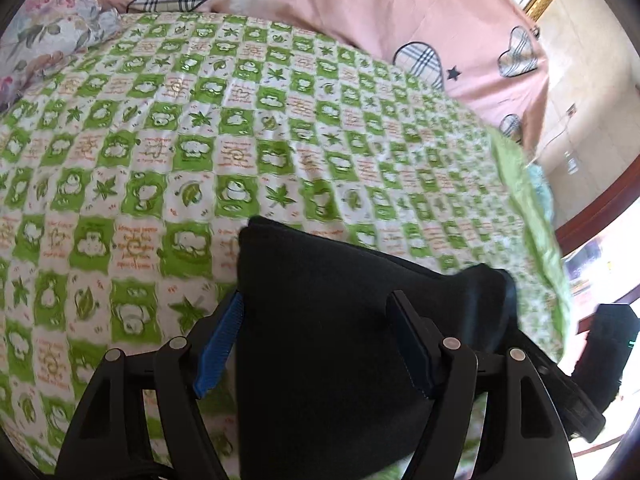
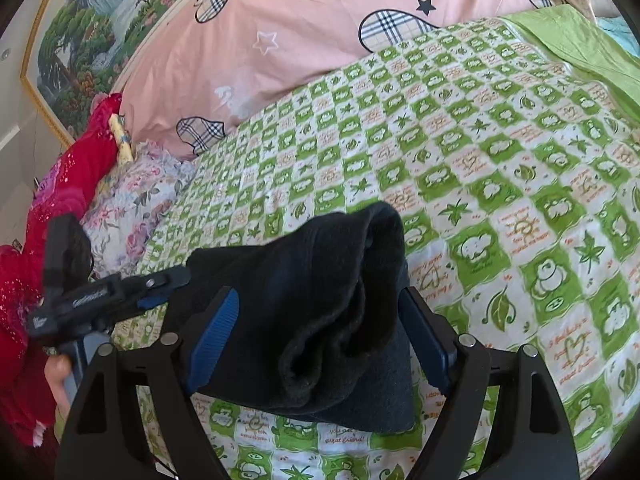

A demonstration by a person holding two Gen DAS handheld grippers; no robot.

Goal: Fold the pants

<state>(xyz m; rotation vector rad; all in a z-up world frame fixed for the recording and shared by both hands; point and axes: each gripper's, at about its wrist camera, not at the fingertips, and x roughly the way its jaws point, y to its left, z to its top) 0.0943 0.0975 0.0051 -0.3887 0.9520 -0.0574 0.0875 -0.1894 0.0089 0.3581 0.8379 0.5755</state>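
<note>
The black pants (image 1: 312,380) lie folded into a thick stack on the green checked bedsheet (image 1: 160,160). My left gripper (image 1: 316,296) straddles the stack. Its left pad stands just beside the cloth's edge and its right finger rests over the cloth, so nothing is clamped. In the right wrist view the pants (image 2: 320,248) show a bunched, rolled end on top. My right gripper (image 2: 318,290) stands open around that end, and the cloth runs past its left finger. The left gripper (image 2: 176,280) shows side-on at the stack's left corner.
A pink quilt (image 2: 300,20) with plaid hearts is piled at the back, and a floral pillow (image 2: 132,200) lies at the left. Red sequinned cloth (image 2: 60,184) and a person's hand (image 2: 58,372) are at the far left. The bed's edge (image 1: 532,220) drops off to the right.
</note>
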